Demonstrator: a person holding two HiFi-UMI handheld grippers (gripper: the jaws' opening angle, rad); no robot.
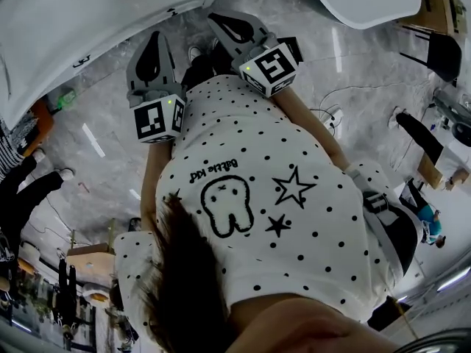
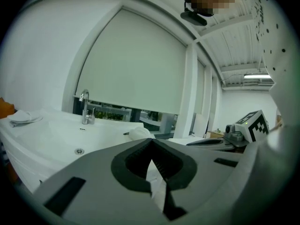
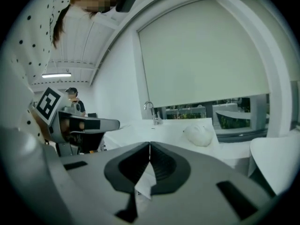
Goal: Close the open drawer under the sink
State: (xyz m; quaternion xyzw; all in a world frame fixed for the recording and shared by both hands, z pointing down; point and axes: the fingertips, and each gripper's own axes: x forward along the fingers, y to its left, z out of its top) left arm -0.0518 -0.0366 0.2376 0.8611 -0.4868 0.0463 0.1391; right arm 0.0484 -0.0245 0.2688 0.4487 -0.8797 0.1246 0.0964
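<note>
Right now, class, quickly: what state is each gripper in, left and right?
Left gripper: closed, holding nothing.
Right gripper: closed, holding nothing.

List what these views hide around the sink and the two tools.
- Space under the sink: in the head view, the sink's own top covers it; both gripper views look only across the basin.
- Sink's front wall: in the left gripper view, it lies behind the left tool.
- White lump: in the right gripper view, it is too small to identify.
</note>
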